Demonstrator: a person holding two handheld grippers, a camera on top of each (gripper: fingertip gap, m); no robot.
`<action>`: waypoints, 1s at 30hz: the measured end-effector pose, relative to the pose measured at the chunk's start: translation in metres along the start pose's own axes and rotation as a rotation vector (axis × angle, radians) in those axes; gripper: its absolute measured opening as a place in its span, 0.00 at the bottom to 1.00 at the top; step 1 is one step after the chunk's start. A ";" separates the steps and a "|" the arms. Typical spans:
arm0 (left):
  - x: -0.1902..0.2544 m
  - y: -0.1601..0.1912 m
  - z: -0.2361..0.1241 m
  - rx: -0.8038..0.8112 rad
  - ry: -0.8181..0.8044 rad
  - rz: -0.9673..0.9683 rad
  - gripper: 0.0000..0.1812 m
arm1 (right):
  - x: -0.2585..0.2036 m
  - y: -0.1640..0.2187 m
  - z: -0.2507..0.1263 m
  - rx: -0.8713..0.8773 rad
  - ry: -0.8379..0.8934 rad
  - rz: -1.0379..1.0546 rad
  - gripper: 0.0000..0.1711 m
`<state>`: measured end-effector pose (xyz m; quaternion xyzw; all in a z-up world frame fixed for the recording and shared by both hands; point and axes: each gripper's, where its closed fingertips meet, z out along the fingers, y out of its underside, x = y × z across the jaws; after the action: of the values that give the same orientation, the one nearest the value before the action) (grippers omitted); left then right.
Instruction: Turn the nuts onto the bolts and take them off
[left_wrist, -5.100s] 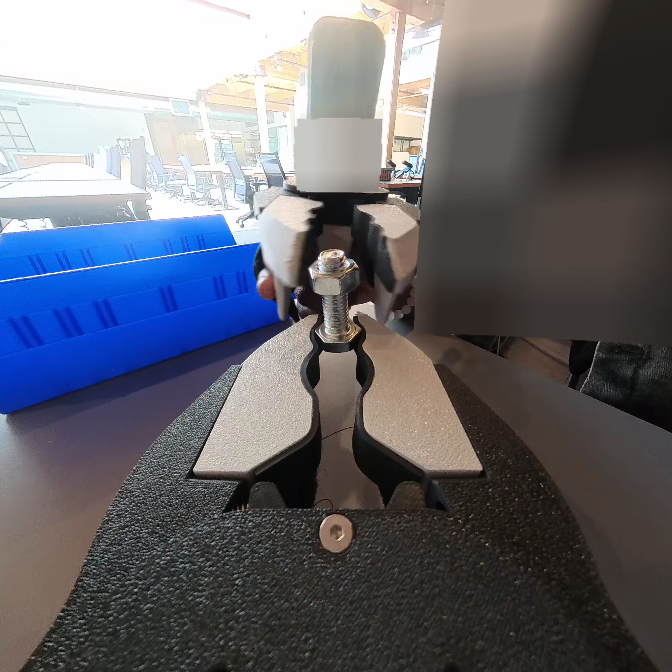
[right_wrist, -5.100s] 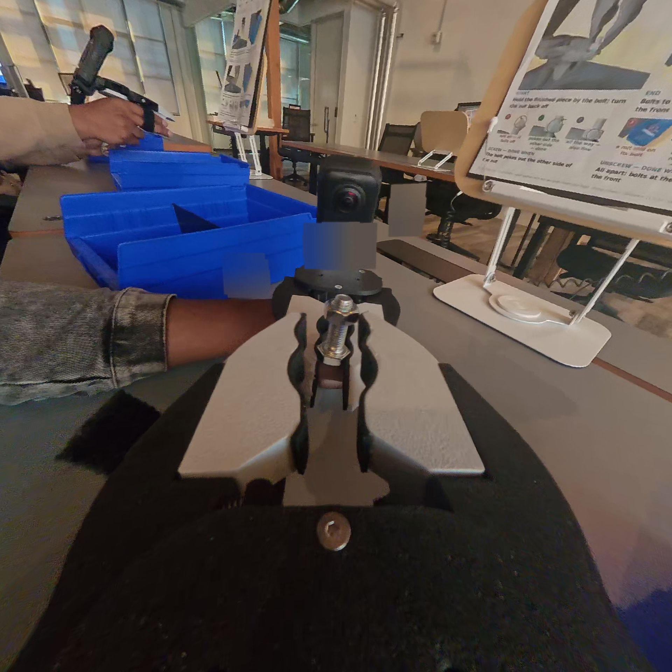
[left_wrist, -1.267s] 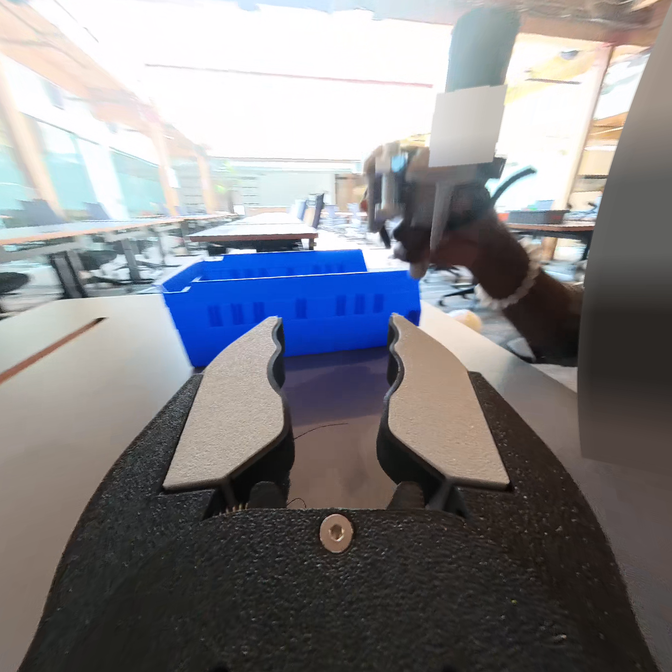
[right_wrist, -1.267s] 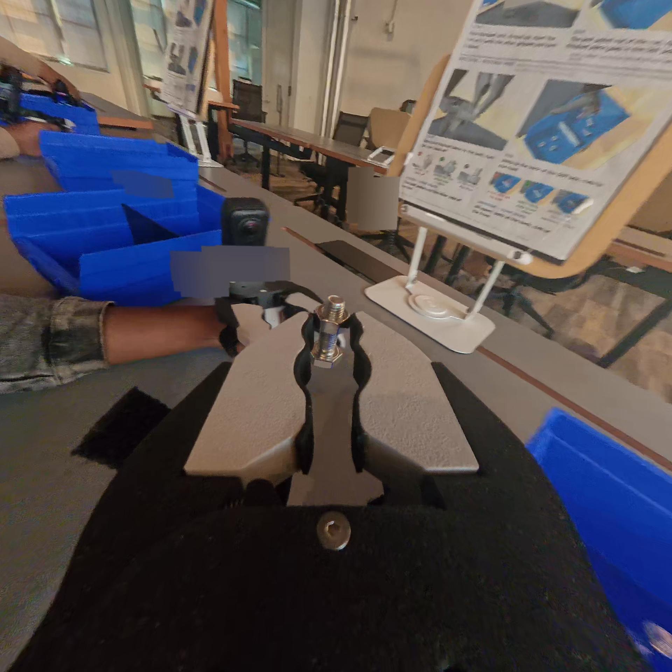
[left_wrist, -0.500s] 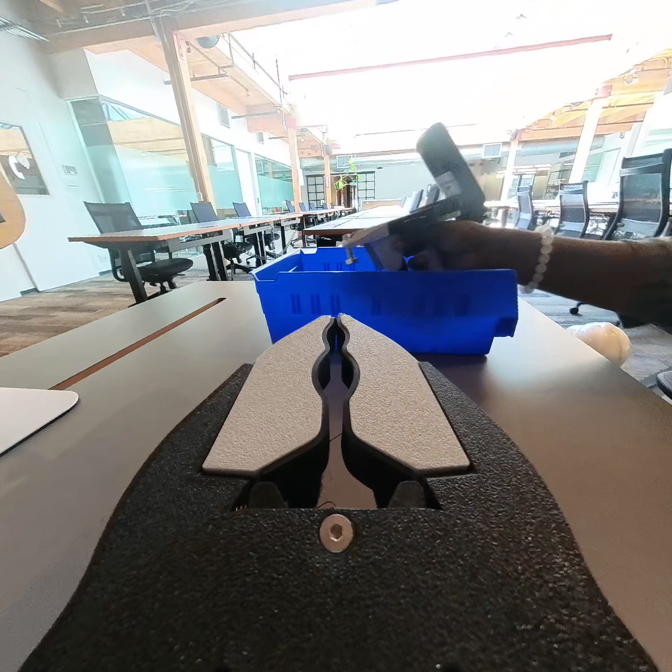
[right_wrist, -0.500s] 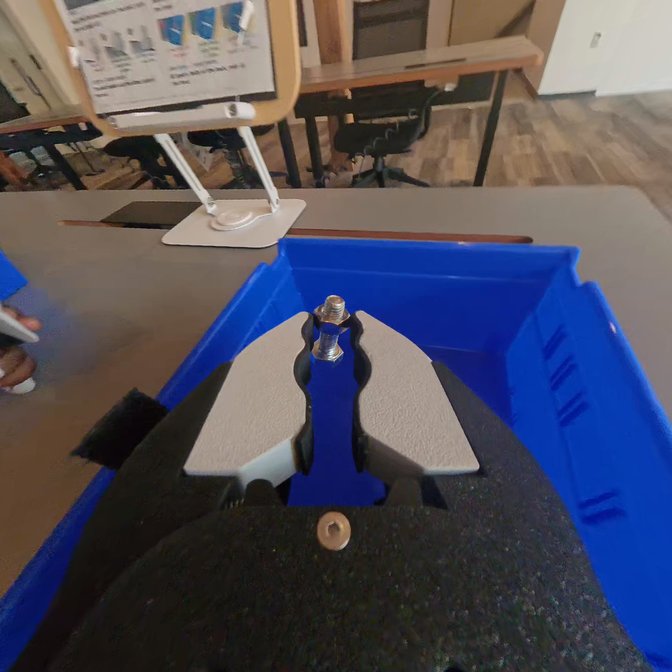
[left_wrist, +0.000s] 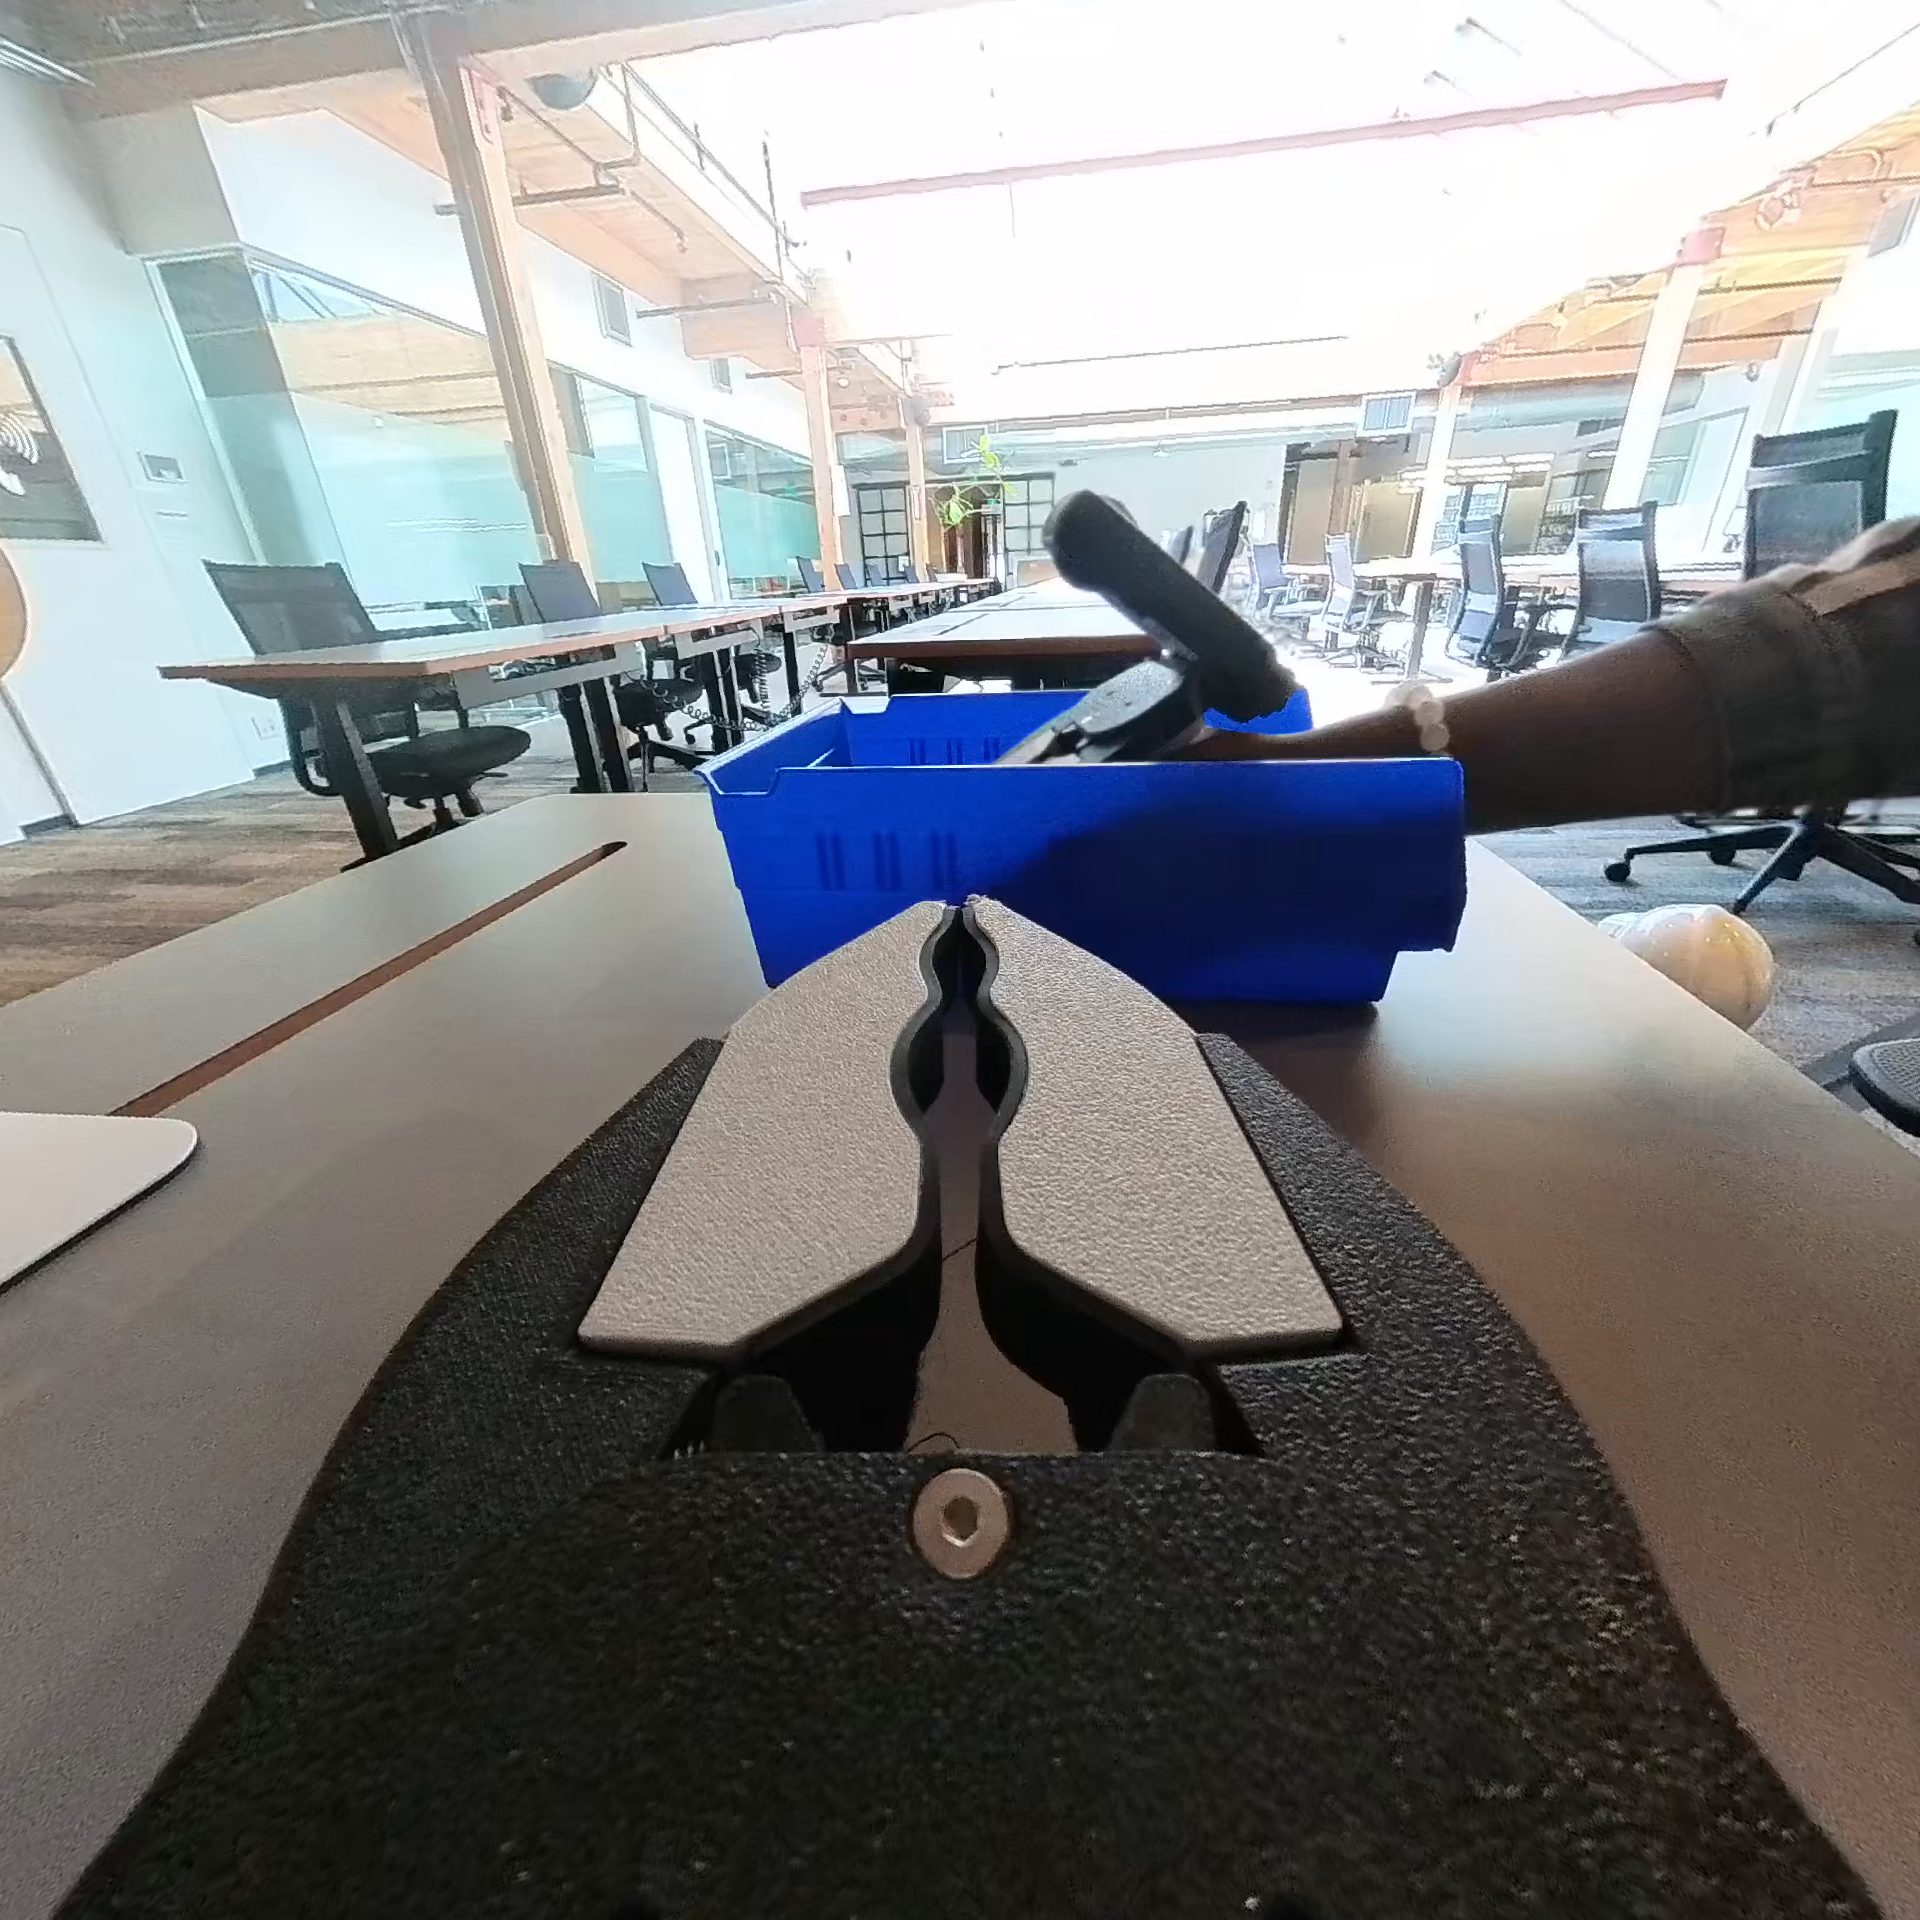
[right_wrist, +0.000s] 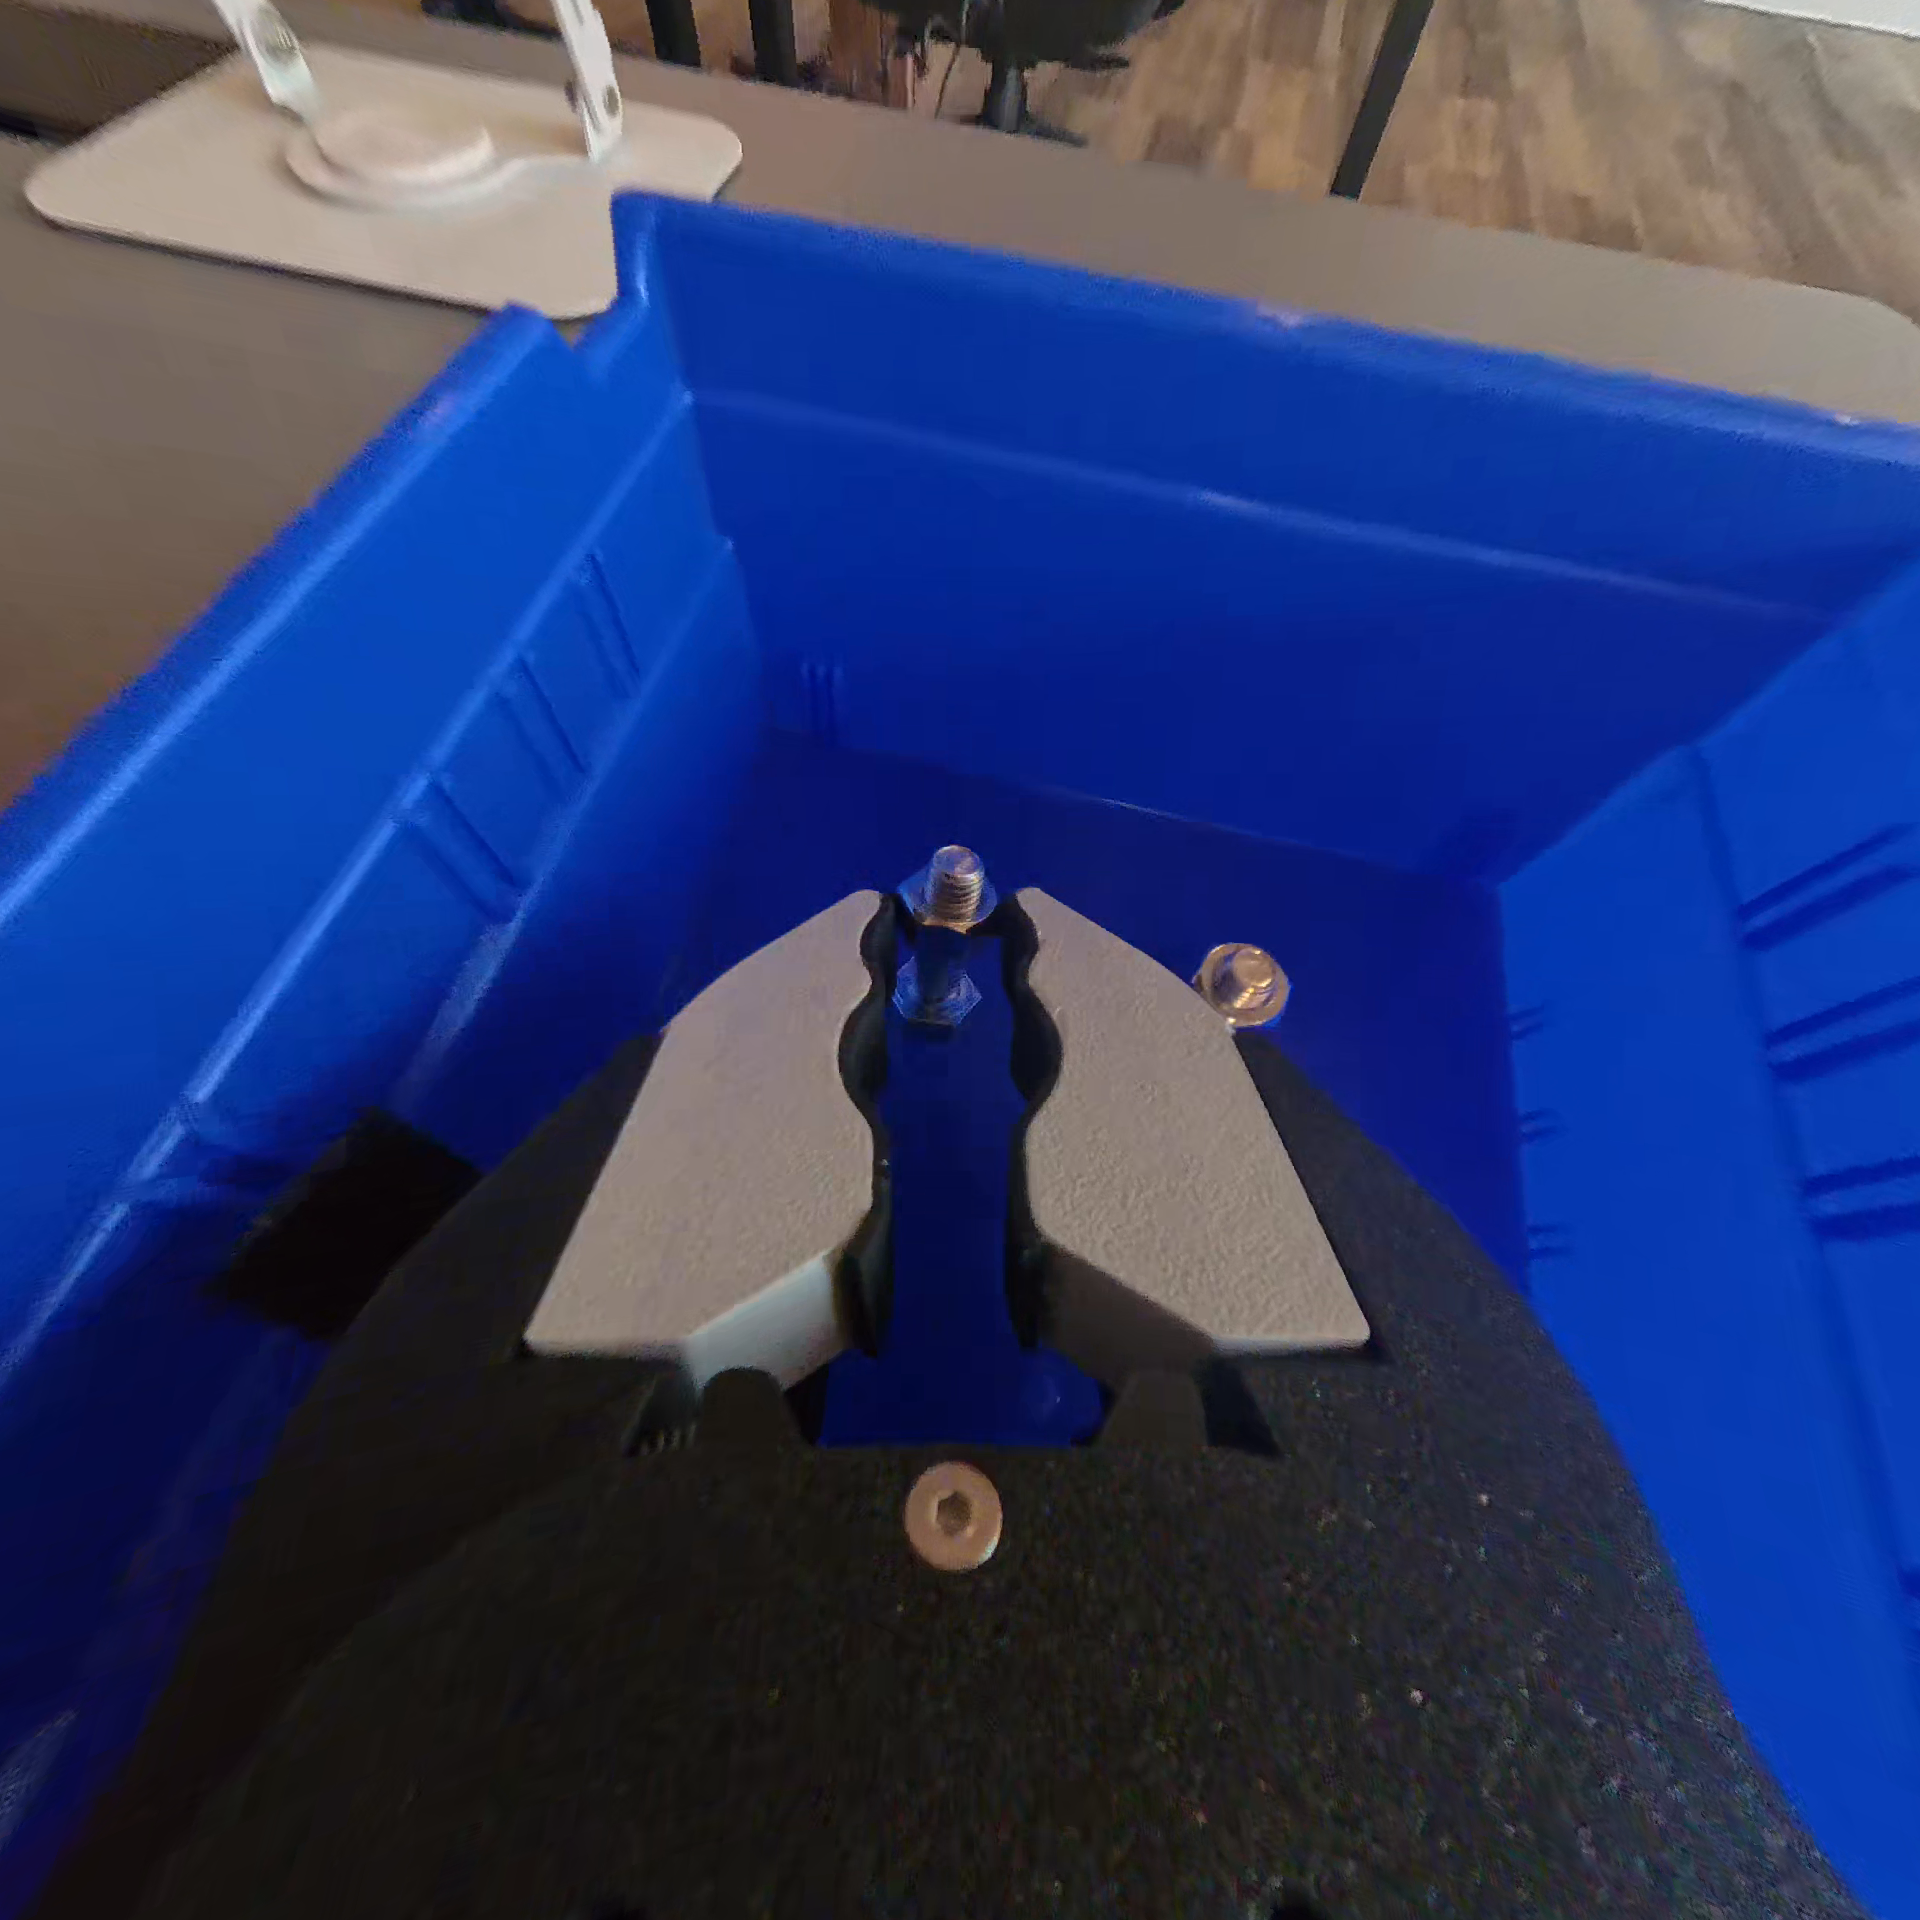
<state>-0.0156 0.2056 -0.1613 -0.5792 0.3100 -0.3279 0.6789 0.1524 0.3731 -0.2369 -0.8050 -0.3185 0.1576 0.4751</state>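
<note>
L tongs (left_wrist: 966, 914) are closed w/ nothing between them, tips touching, hovering low over the grey surface (left_wrist: 436, 997). At the far left edge of the L wrist view sits a corner of a white stand base (left_wrist: 73, 1174). Straight ahead of the L tongs a blue bin (left_wrist: 1091, 862) stands on the surface. A person's arm (left_wrist: 1621, 727) reaches in from the right, and the R tongs' black body (left_wrist: 1132, 707) dips over the bin's rim; their tips are hidden behind the wall in this view.

R wrist view, left to right: the white stand base (right_wrist: 384, 177) sits on the surface just beyond the bin's far left corner. R tongs (right_wrist: 951, 914) are down inside the blue bin (right_wrist: 1195, 540), clamped on a bolt (right_wrist: 940, 956) at their tips. The bolt stands roughly upright, threaded end up, w/ a nut (right_wrist: 948, 902) near the top of the thread and the hex head below, between the fingers. Just right of the R tongs, a second bolt (right_wrist: 1240, 982) lies on the bin floor, partly hidden by the right finger. The picture is a bit blurred, so finer detail on that one can't be told.
</note>
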 end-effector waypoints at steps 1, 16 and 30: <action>0.000 0.000 0.000 -0.001 0.001 0.001 0.00 | 0.000 0.003 0.002 -0.014 0.006 -0.011 0.11; 0.002 0.001 0.000 -0.006 0.007 0.001 0.00 | -0.004 -0.012 -0.014 0.013 -0.053 0.008 0.21; -0.003 0.004 0.002 -0.031 -0.034 0.004 0.13 | -0.070 -0.109 -0.128 0.177 -0.216 -0.231 0.54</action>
<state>-0.0155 0.2102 -0.1647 -0.5944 0.3045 -0.3120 0.6757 0.1318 0.2792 -0.0816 -0.6965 -0.4428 0.2150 0.5220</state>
